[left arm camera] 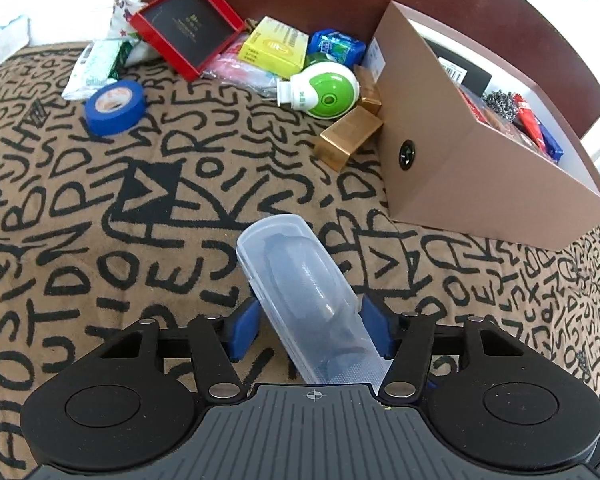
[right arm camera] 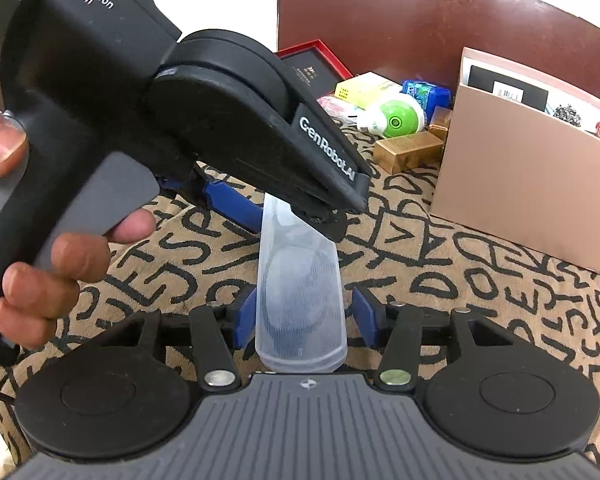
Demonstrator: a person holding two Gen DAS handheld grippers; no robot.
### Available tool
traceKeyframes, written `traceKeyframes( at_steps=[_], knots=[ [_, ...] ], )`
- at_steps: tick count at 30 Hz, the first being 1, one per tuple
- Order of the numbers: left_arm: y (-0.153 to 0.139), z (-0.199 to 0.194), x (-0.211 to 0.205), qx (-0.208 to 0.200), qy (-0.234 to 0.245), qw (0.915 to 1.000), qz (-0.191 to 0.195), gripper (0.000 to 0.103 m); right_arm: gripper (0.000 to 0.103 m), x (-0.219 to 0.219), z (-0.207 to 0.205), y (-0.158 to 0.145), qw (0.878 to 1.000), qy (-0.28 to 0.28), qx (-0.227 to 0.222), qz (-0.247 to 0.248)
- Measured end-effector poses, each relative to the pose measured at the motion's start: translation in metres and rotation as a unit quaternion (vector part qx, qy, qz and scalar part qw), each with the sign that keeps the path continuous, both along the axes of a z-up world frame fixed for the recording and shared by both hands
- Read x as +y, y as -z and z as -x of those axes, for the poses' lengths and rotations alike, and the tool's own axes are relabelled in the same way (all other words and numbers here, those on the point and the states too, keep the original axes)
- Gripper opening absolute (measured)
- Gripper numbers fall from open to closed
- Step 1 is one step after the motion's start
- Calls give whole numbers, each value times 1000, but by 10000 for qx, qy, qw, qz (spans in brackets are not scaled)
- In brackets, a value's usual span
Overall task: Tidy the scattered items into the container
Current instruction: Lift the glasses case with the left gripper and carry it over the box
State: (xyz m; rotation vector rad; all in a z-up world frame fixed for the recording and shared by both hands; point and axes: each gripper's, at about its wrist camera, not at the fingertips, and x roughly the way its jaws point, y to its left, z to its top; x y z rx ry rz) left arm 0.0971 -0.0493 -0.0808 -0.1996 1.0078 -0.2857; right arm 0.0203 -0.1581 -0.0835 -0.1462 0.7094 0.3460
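A clear plastic case (left arm camera: 300,280) with a dark item inside is held between both grippers above the patterned cloth. My left gripper (left arm camera: 308,324) is shut on one end of it. In the right wrist view the same case (right arm camera: 300,300) sits between my right gripper's (right arm camera: 302,312) blue fingers (right arm camera: 244,318), which stand a little apart from its sides. The left gripper's body (right arm camera: 220,120) reaches in from the upper left. The tan cardboard box (left arm camera: 460,152), the container, stands at the right and holds several items.
Against the brown backboard lie a red-framed box (left arm camera: 188,26), blue tape roll (left arm camera: 116,106), yellow box (left arm camera: 274,46), green and white round device (left arm camera: 324,92), blue packet (left arm camera: 336,46), gold boxes (left arm camera: 350,134) and wrapped packets (left arm camera: 96,64). The box also shows in the right wrist view (right arm camera: 532,184).
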Motion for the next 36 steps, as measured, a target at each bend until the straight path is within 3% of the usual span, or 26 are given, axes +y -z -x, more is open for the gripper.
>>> traceKeyframes(
  at_steps=[2,5,7,9,12,23,29,36],
  knots=[
    [4,0,-1,5,36,10000,-28,71,55,1,1,2,10000,-51,25,2],
    [5,4,-2,-85,192,9997,-113,62,55,2,0,6,9999,-95,105,-7],
    [6,6,-3,-114,234,9996,-117,62,55,3,-2,7,9999,-86,105,-20],
    [7,6,-2,-130,258,9995,-90,69,55,4,-2,7,9999,-90,97,-19],
    [8,7,-3,-179,311,9993,-140,63,56,4,-3,8,9999,-116,95,-37],
    [2,8,-9,-117,290,9994,-111,60,50,-10,5,0,9995,-30,173,-266],
    [-27,22,-28,-517,403,9977,-162,60,50,-21,31,-24,9990,157,-175,-391],
    [-84,22,-61,-1296,606,9897,-102,60,50,-47,37,-71,9933,447,-987,-407]
  ],
)
